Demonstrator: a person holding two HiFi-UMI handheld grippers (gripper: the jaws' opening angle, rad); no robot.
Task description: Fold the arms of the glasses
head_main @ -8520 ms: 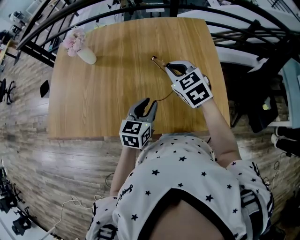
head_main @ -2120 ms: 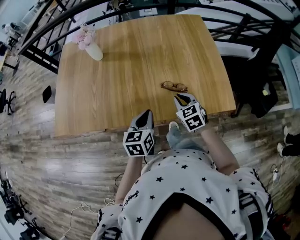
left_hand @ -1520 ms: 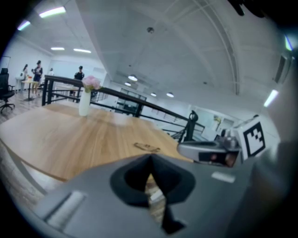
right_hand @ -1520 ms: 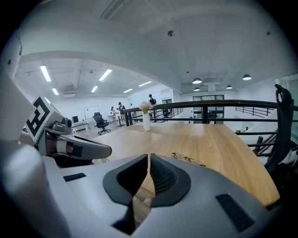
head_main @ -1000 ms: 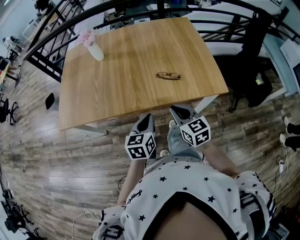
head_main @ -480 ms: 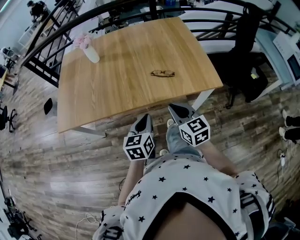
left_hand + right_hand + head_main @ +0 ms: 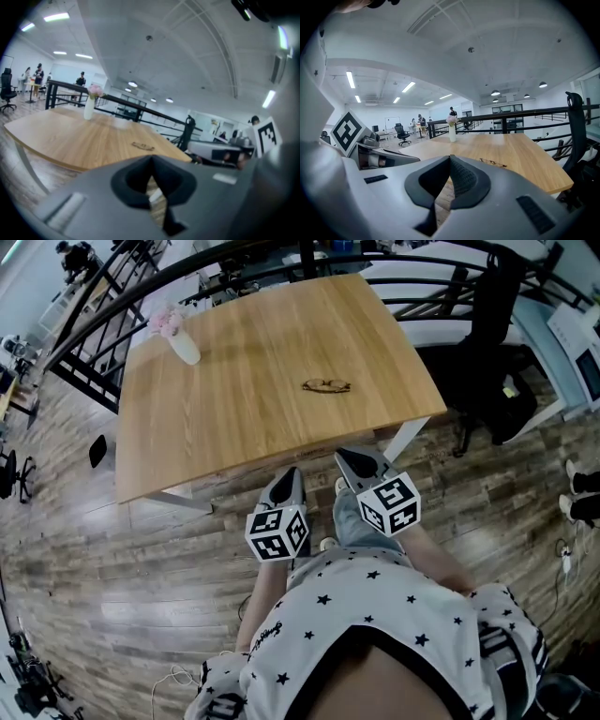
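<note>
The glasses (image 7: 326,385) are a light, thin-framed pair, and I judge them fragile. The lenses would smear or scratch under my pads, the slender arms would bend under a hard pinch, and the hinges want a gentle sweep, not a shove. On the smooth wood they will likely skate when nudged. So I would steady the frame at the bridge or a front corner with one hand-held gripper and press on an arm near its hinge with the other. They lie flat on the wooden table (image 7: 234,427), right of its middle, well apart from the vase of pink flowers (image 7: 178,338) at the far left corner. They are too small from here for me to tell whether the arms are folded in. Both tools are off the table, held close to my body over the plank floor (image 7: 112,559). My left hand-held gripper (image 7: 292,476) has its jaws pressed together on nothing. My right hand-held gripper (image 7: 352,460), just beside it, is likewise closed with nothing between its jaws. Both point toward the table. The glasses sit ahead of them, beyond the near edge and well out of reach, roughly between the lines of the two.
</note>
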